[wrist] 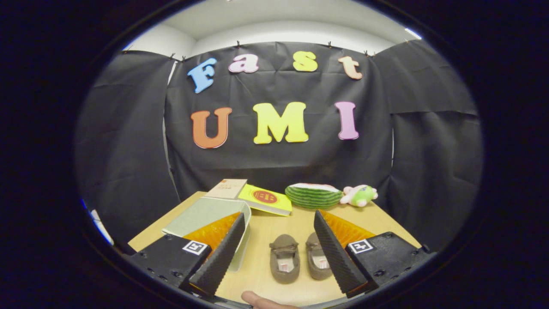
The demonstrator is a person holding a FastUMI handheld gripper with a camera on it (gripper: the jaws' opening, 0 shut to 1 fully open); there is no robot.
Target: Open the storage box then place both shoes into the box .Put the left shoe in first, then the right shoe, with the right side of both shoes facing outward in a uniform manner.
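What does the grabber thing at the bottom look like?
The hand-held gripper has two flat, wedge-shaped fingers with ridged inner faces, standing wide apart. Each sits on a black block with screws and a small square black-and-white marker. A person's bare fingertip peeks in below them.

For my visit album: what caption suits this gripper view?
Open gripper hovers over two brown shoes, closed storage box beside them.
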